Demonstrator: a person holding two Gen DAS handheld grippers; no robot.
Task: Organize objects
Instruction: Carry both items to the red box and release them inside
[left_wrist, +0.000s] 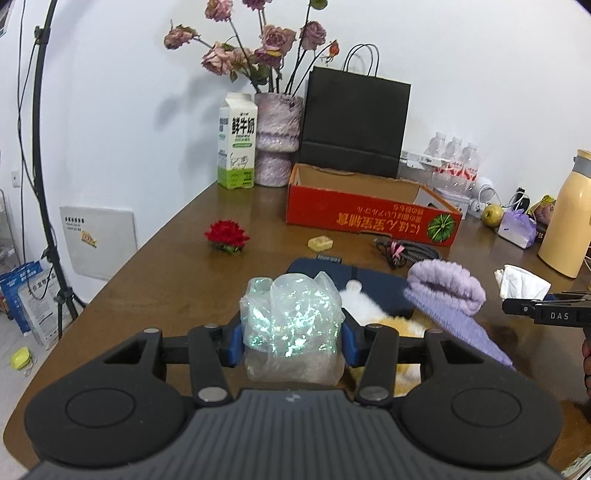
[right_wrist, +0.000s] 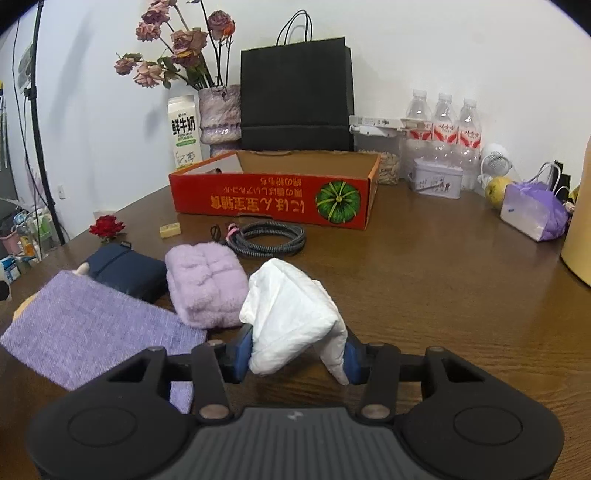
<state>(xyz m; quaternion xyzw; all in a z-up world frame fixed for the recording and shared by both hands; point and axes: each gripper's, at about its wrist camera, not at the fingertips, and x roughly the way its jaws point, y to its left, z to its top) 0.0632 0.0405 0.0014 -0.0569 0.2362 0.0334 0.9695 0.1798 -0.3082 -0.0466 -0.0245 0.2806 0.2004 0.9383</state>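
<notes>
- The brown wooden table (right_wrist: 443, 280) carries everything, with loose things scattered over its near half.
- The red cardboard box (right_wrist: 273, 201), open at the top, stands toward the back of the table in front of a black paper bag (right_wrist: 295, 96); it looks the likeliest place to gather things, though the task does not name it.
- A flat purple knitted cloth (right_wrist: 92, 328) lies near the front, and just beside it sit a fluffy lilac bundle (right_wrist: 205, 284) and a dark blue pouch (right_wrist: 127, 271).
- The left gripper (left_wrist: 291, 338) has its blue pads pressed onto both sides of a crinkled iridescent plastic bag (left_wrist: 290, 321), held clear above the clutter.
- The right gripper (right_wrist: 297, 356) is clamped on a crumpled white tissue wad (right_wrist: 291, 317), lifted off the table.
- A coiled braided cable (right_wrist: 266, 236), a red artificial flower (right_wrist: 106, 227) and a small yellow block (right_wrist: 170, 230) lie untouched in front of the box.
- Judgement: both hands are mid-carry; next, each load needs moving forward over the box wall, then releasing.
</notes>
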